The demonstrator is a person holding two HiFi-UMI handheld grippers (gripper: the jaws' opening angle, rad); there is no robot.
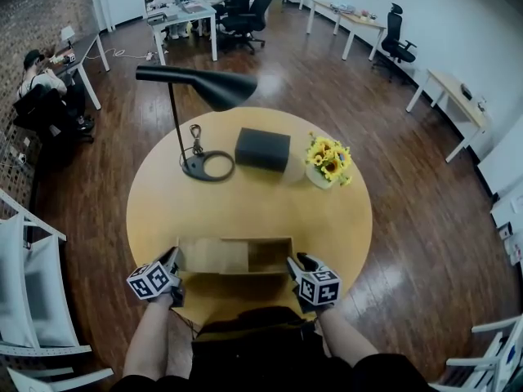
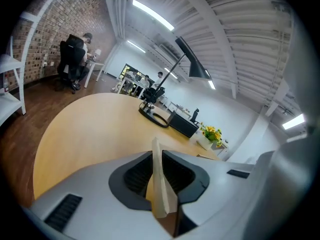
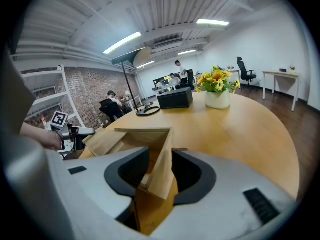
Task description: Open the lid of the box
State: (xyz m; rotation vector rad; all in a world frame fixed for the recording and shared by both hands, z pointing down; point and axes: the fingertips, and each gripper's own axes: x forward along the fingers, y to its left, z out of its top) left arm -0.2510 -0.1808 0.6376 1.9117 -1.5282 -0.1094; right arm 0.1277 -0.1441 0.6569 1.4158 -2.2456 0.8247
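Observation:
A brown cardboard box (image 1: pixel 235 256) lies at the near edge of the round wooden table (image 1: pixel 245 202), its top partly open. My left gripper (image 1: pixel 175 261) sits at the box's left end. In the left gripper view a thin cardboard flap (image 2: pixel 156 159) stands on edge between the jaws, and the gripper (image 2: pixel 161 199) is shut on it. My right gripper (image 1: pixel 296 264) is at the box's right end. In the right gripper view it (image 3: pixel 159 179) is shut on the right flap (image 3: pixel 162 156), with the box's open inside (image 3: pixel 135 136) beyond and the left gripper (image 3: pixel 75 131) across from it.
Farther back on the table stand a black desk lamp (image 1: pixel 196 88), a black box (image 1: pixel 262 149) and a pot of yellow flowers (image 1: pixel 329 160). A white rack (image 1: pixel 24 300) stands at the left. People sit at desks (image 1: pixel 184 11) across the room.

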